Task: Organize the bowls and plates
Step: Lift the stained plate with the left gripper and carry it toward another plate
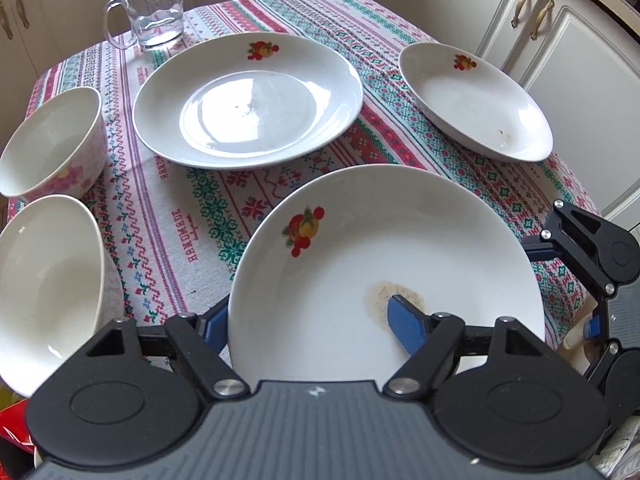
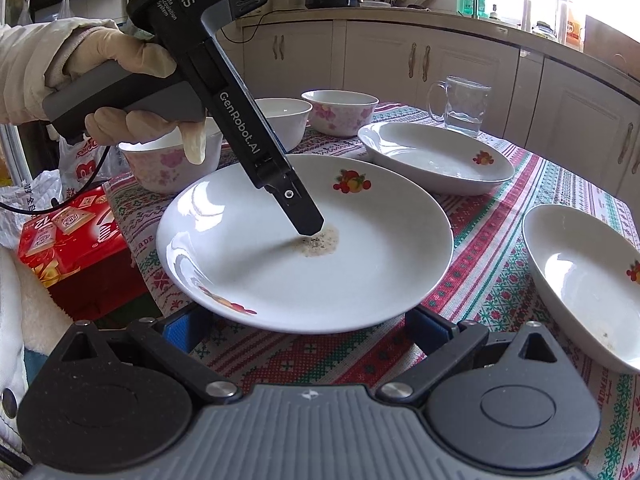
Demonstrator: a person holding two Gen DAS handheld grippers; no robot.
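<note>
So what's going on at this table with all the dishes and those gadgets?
A person with gloved hands is sorting plates and bowls using handheld tongs. The left tongs straddle the edge of a stained white plate, one finger on the stain inside and one outside; whether they grip it yet isn't clear. The right tongs wait open at the plate's edge. Two more plates, some bowls and a glass mug sit on the patterned tablecloth.

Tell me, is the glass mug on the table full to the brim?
No, the glass mug holds only a little water at its bottom.
</note>
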